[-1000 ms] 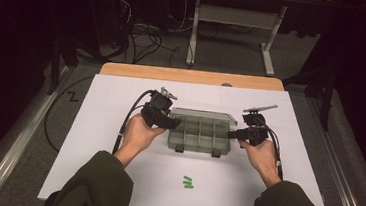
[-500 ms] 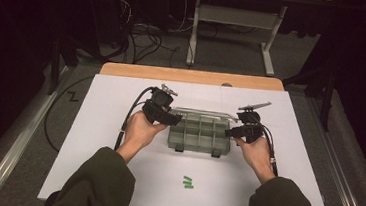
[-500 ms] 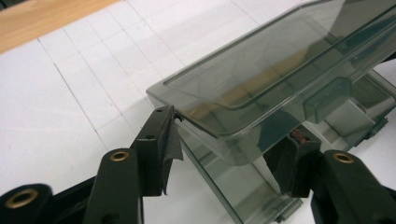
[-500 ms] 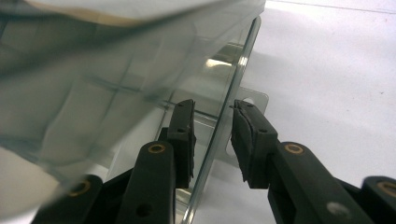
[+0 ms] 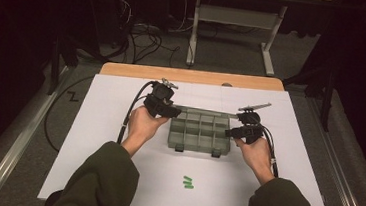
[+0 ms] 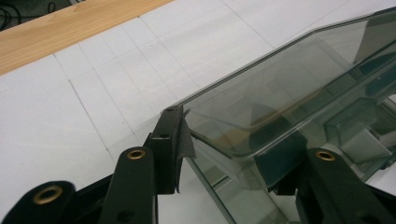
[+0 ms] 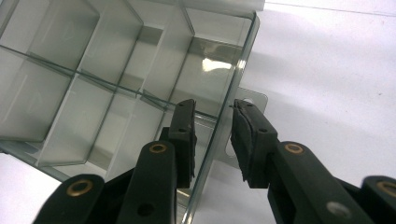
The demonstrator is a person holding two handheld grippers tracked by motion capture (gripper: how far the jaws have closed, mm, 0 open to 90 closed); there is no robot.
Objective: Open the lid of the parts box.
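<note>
The left gripper (image 5: 172, 111) sits at the far left corner of a clear, smoke-tinted compartment box (image 5: 200, 132). Its jaws have just been closing, and in the left gripper view they straddle the raised lid (image 6: 280, 93) of the box, one jaw outside the lid's corner and the other seen through the tinted plastic; whether the pads actually press on the lid cannot be told. The right gripper (image 5: 229, 132) is at the box's right side. In the right gripper view its jaws stand a little apart astride the upright right-hand wall (image 7: 224, 135), one jaw inside the end compartment and one outside, with a gap visible between the pads and the wall. The box rests on a white sheet (image 5: 93, 125) at the middle of the table, its dividers forming rows of compartments, its two dark latches (image 5: 179, 147) facing the person. Nearer the person, well apart from the box, a few small green pieces (image 5: 187, 182) lie on the sheet. A strip of bare wood (image 5: 193, 76) shows along the table's far edge.
</note>
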